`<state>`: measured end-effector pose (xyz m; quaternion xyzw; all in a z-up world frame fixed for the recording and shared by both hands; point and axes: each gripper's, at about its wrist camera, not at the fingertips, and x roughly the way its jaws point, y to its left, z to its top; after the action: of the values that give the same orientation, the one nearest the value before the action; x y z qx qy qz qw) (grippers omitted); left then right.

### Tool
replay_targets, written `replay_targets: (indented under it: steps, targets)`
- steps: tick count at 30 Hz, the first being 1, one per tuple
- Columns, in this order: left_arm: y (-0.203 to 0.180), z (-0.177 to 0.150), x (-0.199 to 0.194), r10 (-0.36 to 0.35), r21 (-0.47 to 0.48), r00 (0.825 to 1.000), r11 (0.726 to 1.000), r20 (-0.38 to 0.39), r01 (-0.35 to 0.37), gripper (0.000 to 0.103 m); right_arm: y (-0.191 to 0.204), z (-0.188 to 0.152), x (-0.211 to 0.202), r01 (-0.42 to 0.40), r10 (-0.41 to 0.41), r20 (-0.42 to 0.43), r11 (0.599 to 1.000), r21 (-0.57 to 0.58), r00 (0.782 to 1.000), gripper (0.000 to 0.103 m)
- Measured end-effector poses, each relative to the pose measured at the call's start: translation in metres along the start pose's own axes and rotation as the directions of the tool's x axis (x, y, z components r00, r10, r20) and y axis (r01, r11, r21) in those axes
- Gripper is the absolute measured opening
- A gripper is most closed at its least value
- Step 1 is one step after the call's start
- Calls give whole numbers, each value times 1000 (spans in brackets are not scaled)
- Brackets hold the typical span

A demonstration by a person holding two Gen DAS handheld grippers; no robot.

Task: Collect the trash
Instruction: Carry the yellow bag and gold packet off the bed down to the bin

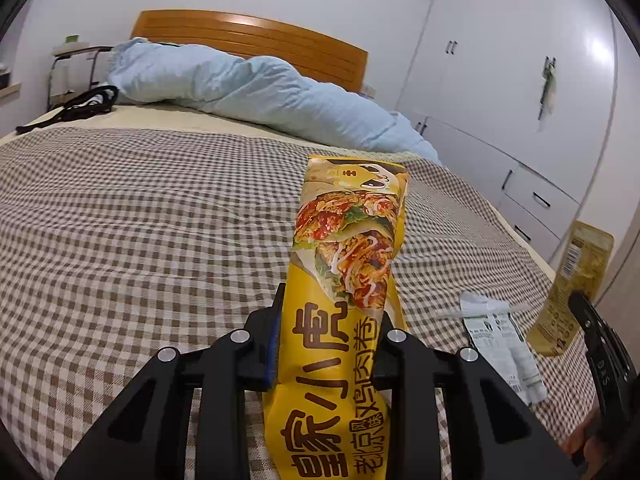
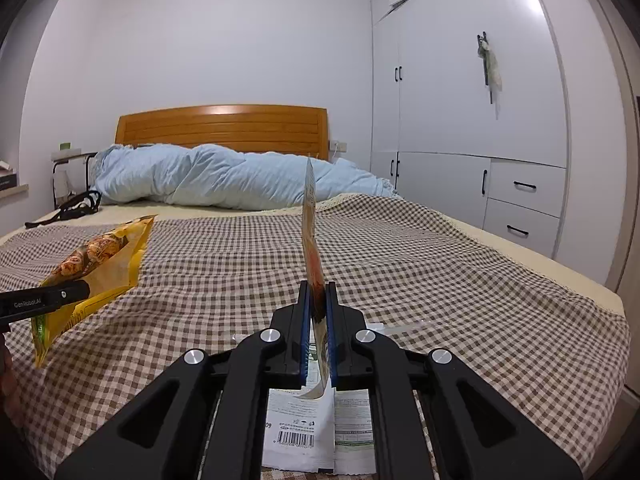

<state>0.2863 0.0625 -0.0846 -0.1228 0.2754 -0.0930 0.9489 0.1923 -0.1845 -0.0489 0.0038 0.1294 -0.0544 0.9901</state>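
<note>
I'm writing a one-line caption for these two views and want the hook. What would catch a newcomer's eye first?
The bright yellow food wrapper stands out at once, pinched in the left gripper above the brown checked bedspread. The right gripper holds a second wrapper edge-on, with a white packet lying on the spread below it. Behind, a rumpled pale blue duvet lies heaped against the wooden headboard.

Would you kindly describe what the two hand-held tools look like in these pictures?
Both are matte black plastic with angled linkage arms joined by round silver pins. The left tool and the right tool carry blue pads on the inner faces of their fingers. Seen side-on from the right wrist view, the left tool bears small white "GenRobot.AI" lettering.
</note>
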Motion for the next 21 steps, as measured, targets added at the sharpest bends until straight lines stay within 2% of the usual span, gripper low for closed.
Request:
replay_targets:
  steps: [2,8,16,21]
  targets:
    - [-1,1,-4,19,-12,1000,1000,10,-19,27,-2,0,-1,-4,4,4,1000,10,1000,7]
    - [-18,-7,-28,-4,-36,999,999,-32,3,27,-10,2,-6,-24,22,30,999,47,999,7]
    - [-64,-21,-107,-18,83,1000,996,8,17,27,-14,7,-43,-67,64,88,997,28,994,7]
    - [-74,-24,-149,-13,102,999,995,45,8,27,-27,10,-85,-118,113,95,991,56,989,7]
